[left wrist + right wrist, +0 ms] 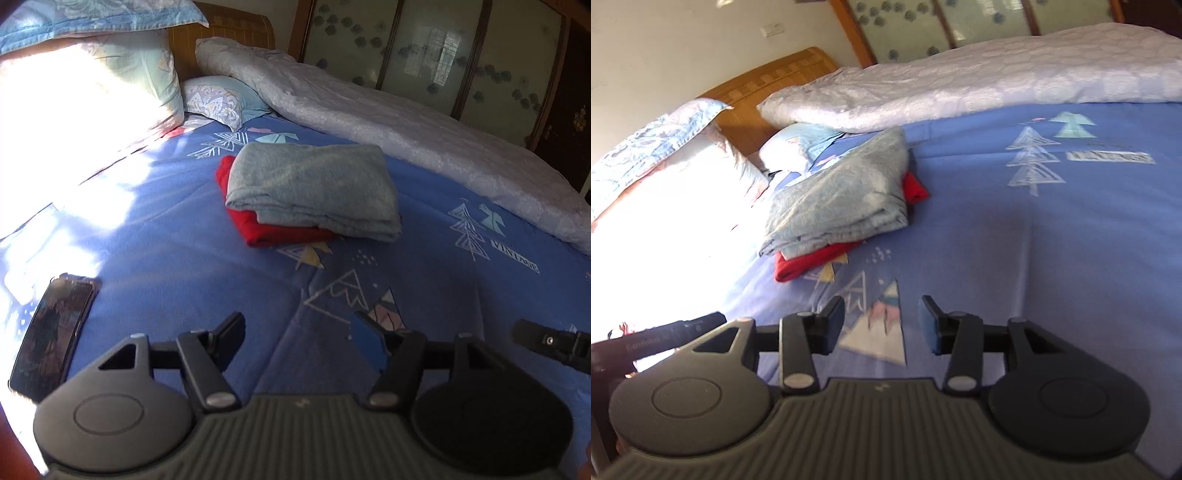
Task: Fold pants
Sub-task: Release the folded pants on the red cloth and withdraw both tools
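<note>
Pants [314,188], grey-blue, folded atop red garment [273,230]

Blue bedsheet [184,229]: the word "VINTAGE" printed beside the tree pattern [471,236]
Left tool [701,323], seen from the right wrist: faint lettering on its black body, too blurred to read

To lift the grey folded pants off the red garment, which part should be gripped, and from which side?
Probably pinch the grey folded pants at their thick layered near edge, coming low from the front. That edge overhangs the red garment, so fingers can slip under it alone.
</note>
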`<state>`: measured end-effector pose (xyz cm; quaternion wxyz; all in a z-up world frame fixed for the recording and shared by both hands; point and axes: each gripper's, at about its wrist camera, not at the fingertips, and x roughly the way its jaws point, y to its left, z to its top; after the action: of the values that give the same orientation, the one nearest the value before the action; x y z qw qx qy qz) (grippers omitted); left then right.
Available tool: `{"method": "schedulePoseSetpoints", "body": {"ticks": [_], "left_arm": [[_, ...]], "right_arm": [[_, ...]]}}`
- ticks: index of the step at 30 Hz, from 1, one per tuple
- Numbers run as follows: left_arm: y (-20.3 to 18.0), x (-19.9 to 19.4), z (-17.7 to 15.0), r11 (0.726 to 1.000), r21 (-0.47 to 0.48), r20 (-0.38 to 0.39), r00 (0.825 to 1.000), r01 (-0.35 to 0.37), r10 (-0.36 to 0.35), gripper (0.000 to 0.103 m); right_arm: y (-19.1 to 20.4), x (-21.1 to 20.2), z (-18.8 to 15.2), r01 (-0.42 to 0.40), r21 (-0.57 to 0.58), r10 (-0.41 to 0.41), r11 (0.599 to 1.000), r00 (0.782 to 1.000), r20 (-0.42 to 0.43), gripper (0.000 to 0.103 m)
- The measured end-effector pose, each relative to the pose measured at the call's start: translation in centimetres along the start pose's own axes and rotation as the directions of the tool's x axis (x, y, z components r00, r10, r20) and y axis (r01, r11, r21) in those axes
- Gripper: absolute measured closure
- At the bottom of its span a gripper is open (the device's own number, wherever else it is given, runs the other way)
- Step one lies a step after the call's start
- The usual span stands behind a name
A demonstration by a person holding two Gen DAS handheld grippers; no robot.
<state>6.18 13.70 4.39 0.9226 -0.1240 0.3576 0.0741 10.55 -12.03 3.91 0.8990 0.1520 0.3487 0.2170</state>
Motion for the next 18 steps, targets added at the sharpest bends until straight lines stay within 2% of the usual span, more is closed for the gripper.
{"method": "schedulePoseSetpoints", "body": {"ticks": [4, 7, 13, 18], "left_arm": [[-1.8, -3.0, -2.9, 0.999, 0.045, -0.022, 1.0, -0.014, 0.015, 0.039], [-2.4, -4.8, -3.7, 0.998, 0.059, -0.016, 1.0, -0.024, 0.025, 0.038], [-3.3, -9.2, -4.9, 0.989, 0.103, 0.07, 0.992, -0.111, 0.104, 0.032], [-4.2, -11.6, -6.3, 0.973, 0.148, 0.15, 0.977, -0.175, 0.153, 0.018]], "right_arm": [[-1.1, -4.1, -2.3, 0.028, 0.08, -0.03, 0.996, 0.999, 0.031, 0.054], [-1.1, -4.9, -3.0, 0.056, 0.083, -0.06, 0.995, 0.997, 0.045, 0.054], [1.1, -7.5, -4.2, 0.054, 0.032, -0.056, 0.998, 0.996, 0.069, 0.05], [2.6, -9.6, -5.4, 0.044, -0.026, -0.041, 0.999, 0.994, 0.105, 0.045]]}}
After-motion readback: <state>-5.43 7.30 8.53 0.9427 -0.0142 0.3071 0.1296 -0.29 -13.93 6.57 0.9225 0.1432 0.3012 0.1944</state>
